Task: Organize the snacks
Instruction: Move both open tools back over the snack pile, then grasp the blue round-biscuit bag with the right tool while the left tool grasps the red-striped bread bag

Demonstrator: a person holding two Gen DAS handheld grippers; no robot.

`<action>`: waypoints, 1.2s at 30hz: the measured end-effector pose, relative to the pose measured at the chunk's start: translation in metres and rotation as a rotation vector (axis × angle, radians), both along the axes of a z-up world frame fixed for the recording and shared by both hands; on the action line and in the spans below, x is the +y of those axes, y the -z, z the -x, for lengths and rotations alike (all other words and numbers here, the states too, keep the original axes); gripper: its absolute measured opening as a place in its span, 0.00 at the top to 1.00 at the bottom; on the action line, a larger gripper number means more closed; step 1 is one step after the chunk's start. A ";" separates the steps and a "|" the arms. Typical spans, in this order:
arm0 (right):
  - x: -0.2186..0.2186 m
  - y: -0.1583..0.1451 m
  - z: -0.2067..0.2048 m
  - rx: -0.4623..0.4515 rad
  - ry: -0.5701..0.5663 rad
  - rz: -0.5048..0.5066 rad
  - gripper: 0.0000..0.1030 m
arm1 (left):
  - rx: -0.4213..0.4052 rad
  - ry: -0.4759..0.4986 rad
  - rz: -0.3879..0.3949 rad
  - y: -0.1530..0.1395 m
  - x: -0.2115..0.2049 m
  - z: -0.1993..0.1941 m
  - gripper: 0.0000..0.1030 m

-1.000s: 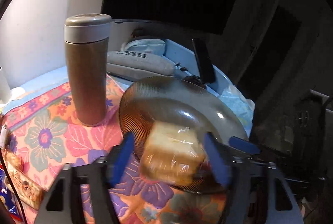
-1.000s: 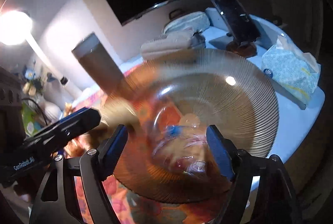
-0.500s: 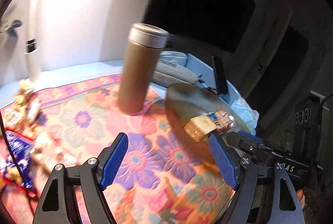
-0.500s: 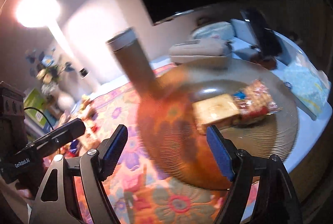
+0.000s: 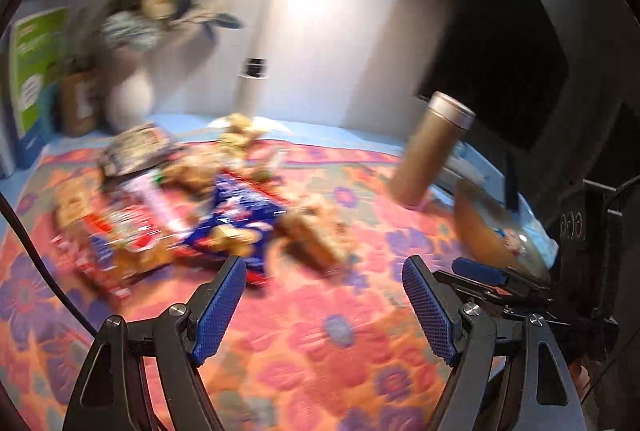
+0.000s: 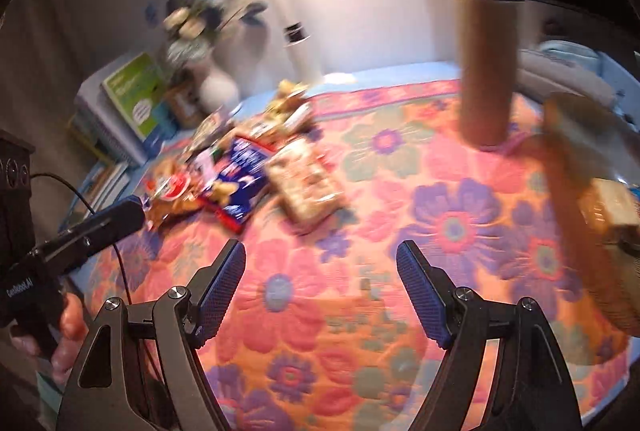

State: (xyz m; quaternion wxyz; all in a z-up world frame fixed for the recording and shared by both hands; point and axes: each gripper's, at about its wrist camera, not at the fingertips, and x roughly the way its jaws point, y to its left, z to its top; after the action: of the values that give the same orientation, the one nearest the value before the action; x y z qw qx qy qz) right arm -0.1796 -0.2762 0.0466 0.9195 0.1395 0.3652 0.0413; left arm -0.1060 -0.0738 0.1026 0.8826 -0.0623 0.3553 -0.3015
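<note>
A pile of snack packets (image 5: 192, 207) lies on the floral cloth, with a blue bag (image 5: 236, 227) and a red bag (image 5: 120, 243) in it; the pile also shows in the right wrist view (image 6: 240, 175). My left gripper (image 5: 324, 295) is open and empty, just short of the pile. My right gripper (image 6: 320, 283) is open and empty over bare cloth. An amber glass plate (image 6: 576, 231) at the right edge holds a wrapped bread slice (image 6: 612, 207); the plate also shows in the left wrist view (image 5: 480, 227). Both views are motion-blurred.
A tall brown flask (image 6: 486, 63) stands on the cloth next to the plate and shows in the left wrist view (image 5: 428, 155). A white vase of flowers (image 5: 132, 71) and a green booklet (image 5: 36, 71) stand at the back left. A lamp post (image 6: 300, 43) rises behind the pile.
Both grippers have swung left, away from the plate and toward the snack pile. The bread slice and a packet now lie on the plate, and both grippers are empty.
</note>
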 end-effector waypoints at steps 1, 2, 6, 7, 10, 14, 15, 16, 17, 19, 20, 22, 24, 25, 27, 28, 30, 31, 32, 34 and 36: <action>0.010 0.002 -0.005 0.006 -0.020 0.007 0.24 | 0.002 -0.032 0.000 0.004 0.017 -0.001 0.25; 0.021 0.005 -0.011 0.013 -0.042 0.017 0.24 | 0.005 -0.063 -0.001 0.006 0.031 -0.003 0.25; 0.058 0.014 -0.033 0.030 -0.116 0.053 0.24 | 0.018 -0.207 -0.021 0.022 0.088 -0.014 0.25; 0.065 0.016 -0.037 0.030 -0.130 0.059 0.24 | 0.019 -0.239 -0.031 0.026 0.095 -0.017 0.25; 0.083 0.025 -0.052 0.024 -0.167 0.078 0.24 | 0.012 -0.332 -0.063 0.040 0.120 -0.027 0.25; 0.095 0.037 -0.066 0.024 -0.185 0.095 0.24 | 0.015 -0.421 -0.092 0.060 0.141 -0.039 0.25; 0.096 0.040 -0.069 0.027 -0.189 0.093 0.24 | 0.020 -0.434 -0.095 0.065 0.143 -0.043 0.25; 0.098 0.044 -0.071 0.031 -0.193 0.090 0.24 | 0.025 -0.442 -0.095 0.071 0.146 -0.045 0.25; 0.098 0.047 -0.073 0.036 -0.193 0.091 0.24 | 0.029 -0.448 -0.094 0.075 0.147 -0.047 0.25; 0.096 0.053 -0.076 0.053 -0.189 0.097 0.24 | 0.044 -0.452 -0.100 0.088 0.149 -0.051 0.25; 0.095 0.055 -0.078 0.066 -0.186 0.089 0.24 | 0.085 -0.446 -0.110 0.096 0.147 -0.054 0.25; 0.090 0.058 -0.080 0.078 -0.185 0.063 0.24 | 0.091 -0.422 -0.107 0.099 0.147 -0.054 0.25; 0.087 0.059 -0.083 0.087 -0.178 0.043 0.24 | 0.061 -0.426 -0.098 0.097 0.150 -0.049 0.24; 0.085 0.060 -0.084 0.093 -0.172 0.033 0.24 | 0.069 -0.421 -0.096 0.098 0.150 -0.049 0.24; 0.082 0.061 -0.084 0.097 -0.167 0.016 0.24 | 0.091 -0.414 -0.098 0.100 0.150 -0.052 0.24; 0.082 0.061 -0.084 0.094 -0.165 0.011 0.24 | 0.092 -0.415 -0.096 0.100 0.150 -0.052 0.24; 0.081 0.061 -0.083 0.094 -0.161 0.006 0.24 | 0.087 -0.416 -0.096 0.100 0.149 -0.051 0.24; 0.081 0.061 -0.084 0.098 -0.160 0.006 0.24 | 0.089 -0.417 -0.101 0.100 0.149 -0.051 0.24; 0.082 0.062 -0.085 0.101 -0.157 0.008 0.24 | 0.092 -0.417 -0.108 0.100 0.148 -0.052 0.24; 0.083 0.062 -0.085 0.102 -0.153 0.018 0.24 | 0.094 -0.409 -0.121 0.101 0.146 -0.053 0.24; 0.085 0.062 -0.084 0.101 -0.145 0.033 0.24 | 0.093 -0.398 -0.132 0.101 0.143 -0.054 0.24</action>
State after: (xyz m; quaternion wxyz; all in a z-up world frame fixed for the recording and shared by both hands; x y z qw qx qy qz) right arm -0.0953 -0.1915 -0.0150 0.8966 0.0996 0.4209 0.0947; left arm -0.0523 0.0693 0.0018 0.9096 -0.0871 0.3951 -0.0943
